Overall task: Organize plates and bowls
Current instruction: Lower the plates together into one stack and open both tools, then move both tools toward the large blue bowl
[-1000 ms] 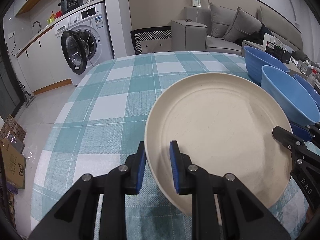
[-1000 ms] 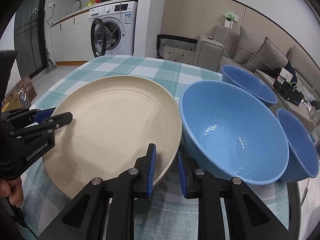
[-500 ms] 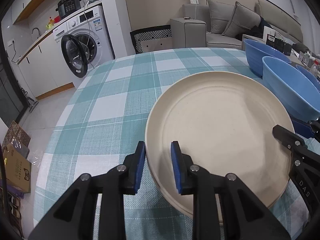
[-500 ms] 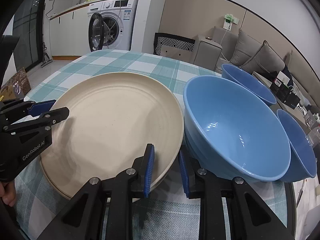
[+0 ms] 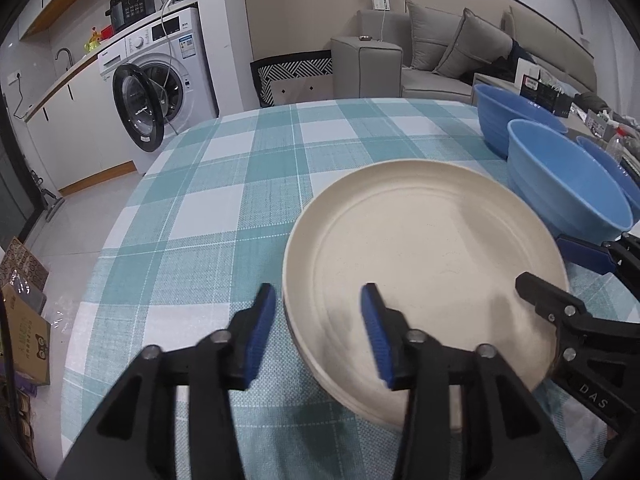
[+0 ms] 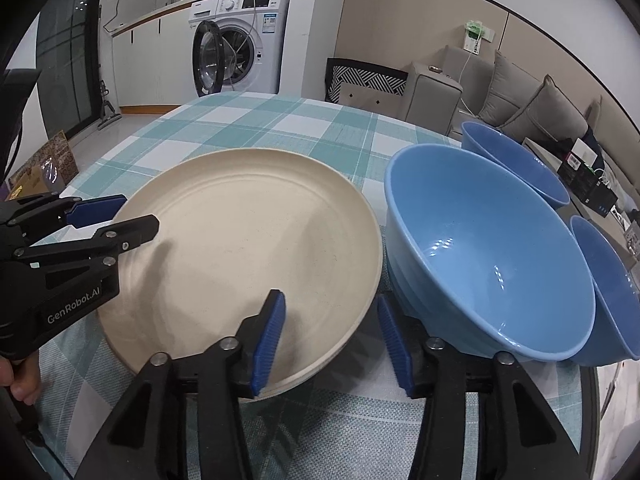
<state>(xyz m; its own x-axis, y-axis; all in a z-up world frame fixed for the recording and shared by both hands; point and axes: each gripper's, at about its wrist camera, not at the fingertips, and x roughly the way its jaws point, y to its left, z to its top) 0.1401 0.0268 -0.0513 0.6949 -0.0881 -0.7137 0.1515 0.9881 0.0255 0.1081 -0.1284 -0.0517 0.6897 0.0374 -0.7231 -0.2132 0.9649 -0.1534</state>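
Observation:
A cream plate [image 5: 424, 264] lies on the checked tablecloth [image 5: 240, 184], on top of another plate whose rim shows beneath it. My left gripper [image 5: 318, 324] is open, its jaws straddling the plate's near left rim without gripping. My right gripper [image 6: 332, 332] is open too, straddling the plate's [image 6: 248, 248] near right rim. Three blue bowls stand to the right: a large one [image 6: 488, 256], one behind [image 6: 516, 164], one at the far right [image 6: 608, 288]. In the left wrist view the right gripper [image 5: 560, 276] sits at the plate's right edge.
The table's left edge drops to the floor, with cardboard boxes [image 5: 24, 300] below. A washing machine [image 5: 160, 84] with its door open, a patterned chair [image 5: 292, 76] and a grey sofa [image 5: 460, 60] stand beyond the table. Boxes and clutter [image 6: 588, 176] lie behind the bowls.
Both grippers have opened and let go of the plate. The plate has come down flat onto the stack on the table.

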